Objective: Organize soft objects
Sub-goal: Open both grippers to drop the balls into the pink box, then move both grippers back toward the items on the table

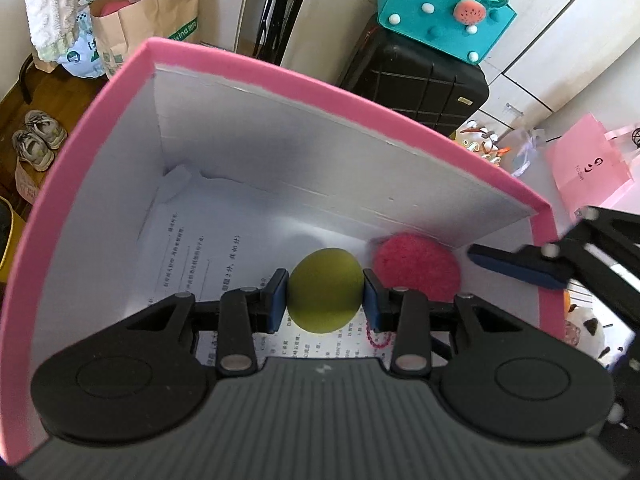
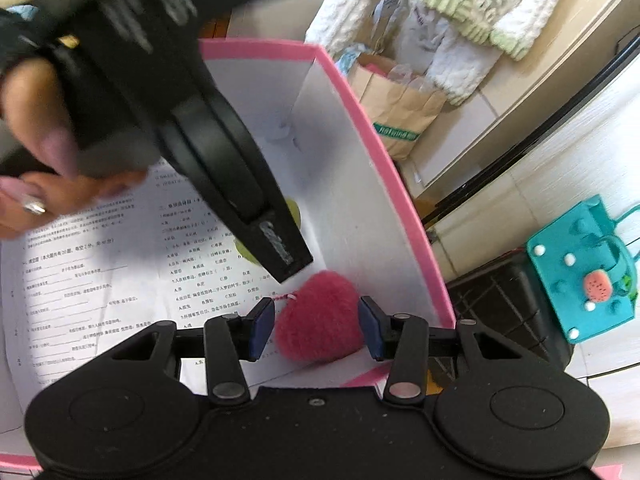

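Both grippers reach into the pink box (image 1: 256, 68), whose floor is lined with printed paper sheets (image 2: 96, 280). Between its blue pads, the left gripper (image 1: 326, 298) clamps the olive-green ball (image 1: 326, 290), held just above the paper. The right gripper (image 2: 318, 326) brackets the fuzzy pink heart (image 2: 320, 316), which lies on the paper close to the box's side wall; its pads sit just beside the heart with slight gaps, so its jaws stand parted.
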